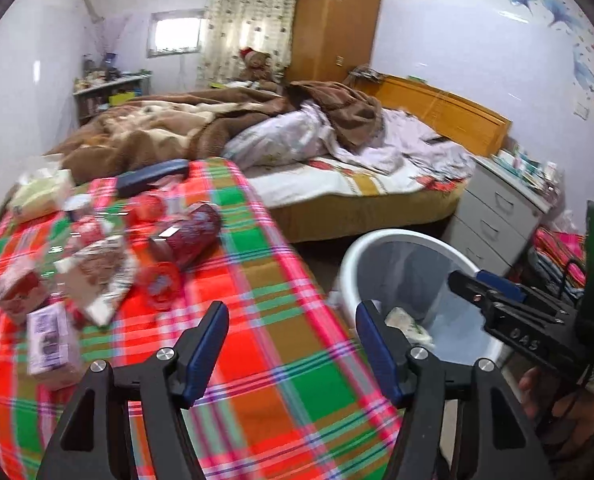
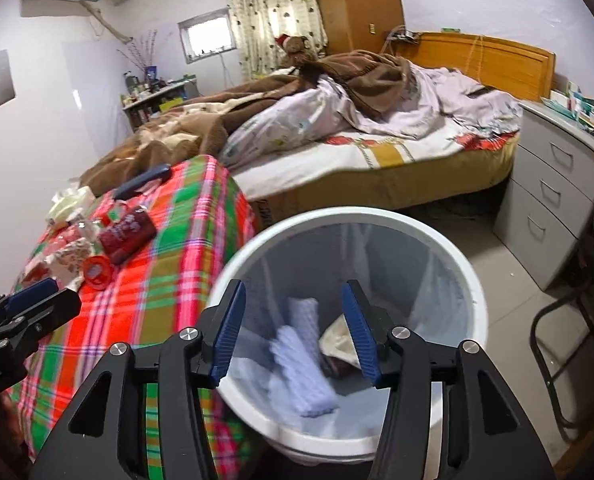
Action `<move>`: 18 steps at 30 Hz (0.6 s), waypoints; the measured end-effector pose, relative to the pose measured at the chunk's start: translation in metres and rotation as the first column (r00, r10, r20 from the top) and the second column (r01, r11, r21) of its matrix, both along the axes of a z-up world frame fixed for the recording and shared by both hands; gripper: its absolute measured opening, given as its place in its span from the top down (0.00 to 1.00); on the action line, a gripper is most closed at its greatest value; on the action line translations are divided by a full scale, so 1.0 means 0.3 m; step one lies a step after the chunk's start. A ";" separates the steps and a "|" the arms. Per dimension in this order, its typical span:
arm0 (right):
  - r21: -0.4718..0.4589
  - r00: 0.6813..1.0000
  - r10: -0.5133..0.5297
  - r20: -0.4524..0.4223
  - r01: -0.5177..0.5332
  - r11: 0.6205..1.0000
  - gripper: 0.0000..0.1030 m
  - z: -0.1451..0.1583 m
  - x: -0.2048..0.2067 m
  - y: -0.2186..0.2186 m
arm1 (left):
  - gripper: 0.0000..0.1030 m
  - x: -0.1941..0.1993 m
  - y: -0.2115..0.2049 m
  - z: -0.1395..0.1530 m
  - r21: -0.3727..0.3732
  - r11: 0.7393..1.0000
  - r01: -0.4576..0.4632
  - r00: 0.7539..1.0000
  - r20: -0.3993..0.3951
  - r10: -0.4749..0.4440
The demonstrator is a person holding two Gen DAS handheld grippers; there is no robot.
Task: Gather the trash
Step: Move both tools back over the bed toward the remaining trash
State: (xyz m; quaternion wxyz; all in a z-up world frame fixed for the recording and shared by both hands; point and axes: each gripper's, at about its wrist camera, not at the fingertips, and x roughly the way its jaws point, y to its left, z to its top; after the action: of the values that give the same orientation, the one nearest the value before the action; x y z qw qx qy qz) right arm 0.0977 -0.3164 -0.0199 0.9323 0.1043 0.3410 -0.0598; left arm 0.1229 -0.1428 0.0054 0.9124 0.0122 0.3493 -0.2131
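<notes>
A white trash bin [image 2: 475, 280] with a grey liner stands on the floor right of a table with a plaid cloth [image 1: 257, 320]. My right gripper [image 2: 293, 332] is open and empty directly over the bin; a blurred pale tissue [image 2: 305, 364] and a wrapper [image 2: 337, 340] are inside. My left gripper [image 1: 291, 344] is open and empty over the table's right edge. Trash lies on the table's left: a dark red can [image 1: 189, 236] on its side, a red lid [image 1: 161, 280], wrappers [image 1: 97, 276], a purple box [image 1: 51, 340] and a tissue pack [image 1: 43, 192]. The bin also shows in the left wrist view [image 1: 353, 256].
An unmade bed [image 2: 377, 148] with brown blanket lies behind the table. A grey drawer cabinet [image 2: 553, 208] stands right of the bin, a black chair frame [image 2: 553, 360] nearer. A dark glasses case [image 1: 153, 178] lies at the table's far edge.
</notes>
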 end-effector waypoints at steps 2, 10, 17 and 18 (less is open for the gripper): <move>-0.001 1.000 0.017 0.009 -0.017 1.000 0.45 0.006 0.007 0.028 | 0.36 0.002 0.056 0.003 -0.012 0.999 -0.030 1.000 -0.002 0.030; 0.006 0.996 0.085 0.018 -0.085 0.996 0.45 0.008 0.045 0.136 | 0.36 0.004 0.251 0.000 -0.014 0.989 -0.149 0.989 0.002 0.149; 0.018 0.990 0.144 0.006 -0.144 0.989 0.45 0.007 0.104 0.230 | 0.36 0.024 0.412 -0.015 -0.009 0.966 -0.260 0.966 -0.002 0.260; 0.022 0.989 0.149 0.005 -0.150 0.989 0.45 0.006 0.112 0.241 | 0.36 0.029 0.437 -0.021 -0.006 0.962 -0.275 0.962 -0.006 0.275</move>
State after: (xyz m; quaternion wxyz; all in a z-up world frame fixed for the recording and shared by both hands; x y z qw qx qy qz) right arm 0.1313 -0.2442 -0.0183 0.9336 0.0889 0.3468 0.0142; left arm 0.1316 -0.0117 -0.0010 0.9323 -0.0401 0.3490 -0.0858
